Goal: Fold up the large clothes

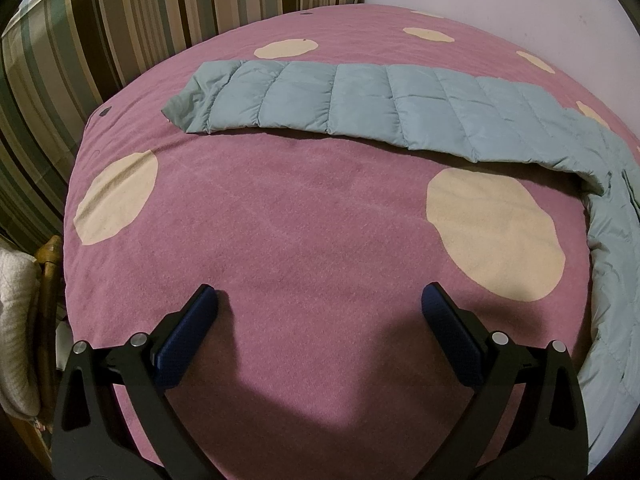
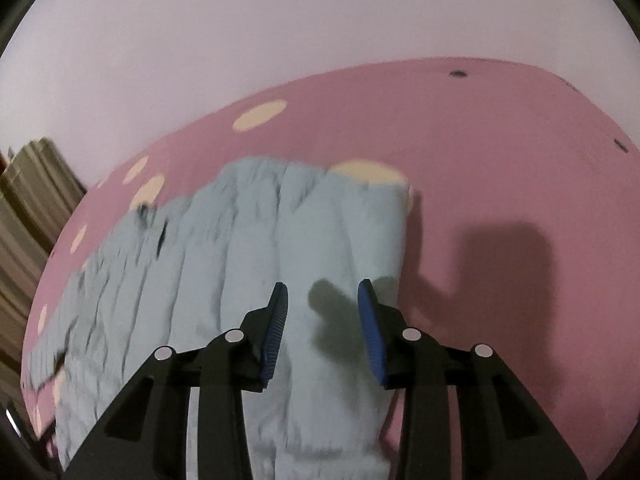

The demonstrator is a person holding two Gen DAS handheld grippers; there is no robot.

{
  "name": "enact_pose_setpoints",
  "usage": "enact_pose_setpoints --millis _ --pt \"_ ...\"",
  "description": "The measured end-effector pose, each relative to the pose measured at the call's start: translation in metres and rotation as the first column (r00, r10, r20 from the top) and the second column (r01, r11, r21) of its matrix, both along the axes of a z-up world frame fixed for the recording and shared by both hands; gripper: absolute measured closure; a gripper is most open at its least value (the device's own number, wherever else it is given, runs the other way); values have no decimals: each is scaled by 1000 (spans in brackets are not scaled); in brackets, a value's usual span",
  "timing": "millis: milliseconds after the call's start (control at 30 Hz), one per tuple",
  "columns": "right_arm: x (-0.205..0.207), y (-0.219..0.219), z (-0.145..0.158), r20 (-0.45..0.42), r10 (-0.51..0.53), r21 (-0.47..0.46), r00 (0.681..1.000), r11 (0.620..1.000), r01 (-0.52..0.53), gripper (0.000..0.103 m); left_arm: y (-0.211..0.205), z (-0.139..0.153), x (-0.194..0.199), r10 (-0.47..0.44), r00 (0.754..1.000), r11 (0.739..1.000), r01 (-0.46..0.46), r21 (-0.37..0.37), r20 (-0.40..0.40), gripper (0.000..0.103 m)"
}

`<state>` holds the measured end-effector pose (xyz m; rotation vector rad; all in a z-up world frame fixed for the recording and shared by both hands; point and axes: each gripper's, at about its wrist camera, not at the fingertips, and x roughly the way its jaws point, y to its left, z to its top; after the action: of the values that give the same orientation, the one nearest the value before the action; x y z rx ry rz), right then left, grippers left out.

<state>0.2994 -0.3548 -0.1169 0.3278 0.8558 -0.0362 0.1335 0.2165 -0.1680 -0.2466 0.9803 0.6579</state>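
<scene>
Hovering wide open over bedspread, left tool, right tool parted above jacket, empty

Both views above shared jacket

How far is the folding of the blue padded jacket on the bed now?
Early stage. The jacket lies spread on the pink bedcover, one sleeve stretched out flat, so no fold looks done. Neither tool holds anything: the left tool is open over bare cover, and the right tool is open above the jacket body. All folds remain.
</scene>
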Motion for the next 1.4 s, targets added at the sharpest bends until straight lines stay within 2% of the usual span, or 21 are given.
enact_pose_setpoints --millis 133,267,367,533,633,667,767,867,1067,1400 --pt "31 -7 -5 -12 -26 -23 1000 999 25 66 0 0 0 0 1000 1000 0 1 0 2" --pt "56 -7 -41 -129 -47 -28 991 999 43 66 0 0 0 0 1000 1000 0 1 0 2" --pt "59 -5 -46 -123 -48 -41 991 998 44 66 0 0 0 0 1000 1000 0 1 -1 2" --pt "33 21 -13 -69 -65 -94 996 994 58 64 0 0 0 0 1000 1000 0 0 0 2" --pt "2 46 4 -21 -42 -91 999 995 40 46 0 0 0 0 1000 1000 0 -1 0 2" --pt "-8 58 5 -14 -30 -88 999 996 29 45 0 0 0 0 1000 1000 0 -2 1 2" --pt "-26 82 1 -20 4 -105 1000 994 -6 45 0 0 0 0 1000 1000 0 -2 2 2" --pt "-25 95 -14 -49 9 -121 999 993 -15 45 0 0 0 1 1000 1000 -1 -4 3 2" --pt "-26 93 -44 -93 7 -134 996 991 -19 43 0 0 0 1 1000 1000 -1 -7 6 2" --pt "-28 96 -47 -64 13 -154 998 988 -23 37 1 0 -1 -2 1000 1000 2 -13 14 2"
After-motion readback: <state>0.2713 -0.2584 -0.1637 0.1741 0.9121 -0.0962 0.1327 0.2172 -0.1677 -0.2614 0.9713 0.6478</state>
